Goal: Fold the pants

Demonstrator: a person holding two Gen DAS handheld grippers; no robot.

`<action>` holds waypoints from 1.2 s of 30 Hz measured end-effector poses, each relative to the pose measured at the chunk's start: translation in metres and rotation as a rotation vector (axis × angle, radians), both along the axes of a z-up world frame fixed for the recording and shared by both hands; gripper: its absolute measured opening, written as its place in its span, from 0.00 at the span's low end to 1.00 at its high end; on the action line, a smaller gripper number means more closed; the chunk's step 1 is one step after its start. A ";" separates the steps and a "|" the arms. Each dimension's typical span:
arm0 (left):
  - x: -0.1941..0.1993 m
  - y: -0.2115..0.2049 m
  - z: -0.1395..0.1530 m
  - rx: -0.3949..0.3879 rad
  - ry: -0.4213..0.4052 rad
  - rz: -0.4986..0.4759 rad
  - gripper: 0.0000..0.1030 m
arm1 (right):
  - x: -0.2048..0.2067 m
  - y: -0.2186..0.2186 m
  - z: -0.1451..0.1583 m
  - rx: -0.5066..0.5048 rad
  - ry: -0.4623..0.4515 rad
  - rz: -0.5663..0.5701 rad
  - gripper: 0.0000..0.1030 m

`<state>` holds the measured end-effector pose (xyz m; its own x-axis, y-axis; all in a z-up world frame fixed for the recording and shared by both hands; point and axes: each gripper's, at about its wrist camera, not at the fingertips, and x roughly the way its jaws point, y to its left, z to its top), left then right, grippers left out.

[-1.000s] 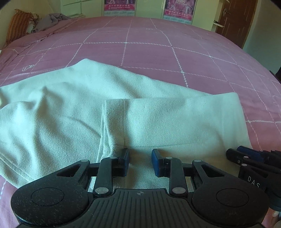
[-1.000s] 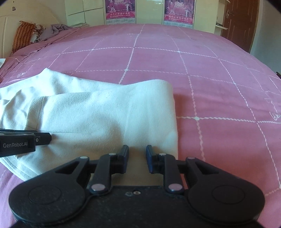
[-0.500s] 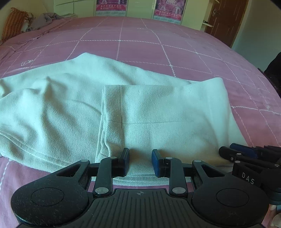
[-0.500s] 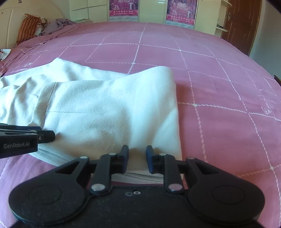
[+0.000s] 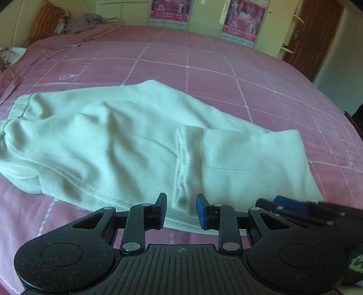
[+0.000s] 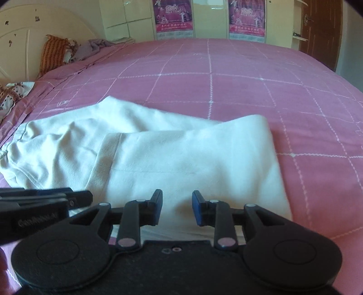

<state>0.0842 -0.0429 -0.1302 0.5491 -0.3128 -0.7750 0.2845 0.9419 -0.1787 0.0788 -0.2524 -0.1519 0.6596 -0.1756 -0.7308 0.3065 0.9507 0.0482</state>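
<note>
White pants lie flat on the pink checked bedspread, waistband to the left. The leg end is folded back over them, its hem pointing left. My left gripper hovers over the near edge by that hem, jaws apart with nothing pinched. In the right wrist view the pants fill the middle. My right gripper hangs above their near edge by the folded end; its jaws are opening and the cloth lies loose beneath them. Each gripper shows in the other's view: right gripper, left gripper.
An orange pillow and a grey bundle of clothes lie at the far left by the headboard. A patterned cloth sits at the left edge. Cupboards with posters and a brown door stand beyond the bed.
Both grippers have pulled back toward me and risen off the pants, so more of the garment and its near edge shows. The right jaws stand slightly wider than before.
</note>
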 end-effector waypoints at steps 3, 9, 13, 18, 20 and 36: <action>0.008 0.033 -0.002 0.013 0.015 0.085 0.28 | 0.006 0.015 -0.019 -0.078 0.053 0.022 0.28; 0.038 0.086 -0.012 0.021 0.029 0.239 0.28 | 0.017 0.036 0.005 -0.036 -0.023 0.072 0.29; 0.055 0.094 -0.025 0.025 0.043 0.221 0.28 | 0.039 0.055 0.005 -0.004 -0.030 0.125 0.28; 0.054 0.081 -0.034 0.105 0.018 0.163 0.28 | 0.061 0.066 -0.020 0.032 0.056 0.139 0.28; 0.053 0.091 -0.030 0.042 0.062 0.202 0.28 | 0.062 0.061 -0.021 0.064 0.057 0.129 0.29; 0.059 0.193 -0.021 -0.139 0.108 0.510 0.28 | 0.054 0.061 -0.023 0.061 0.024 0.128 0.29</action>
<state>0.1427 0.1500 -0.1512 0.5771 -0.1307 -0.8061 -0.2300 0.9212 -0.3140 0.1327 -0.1912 -0.1752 0.6557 -0.0459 -0.7536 0.1846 0.9776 0.1011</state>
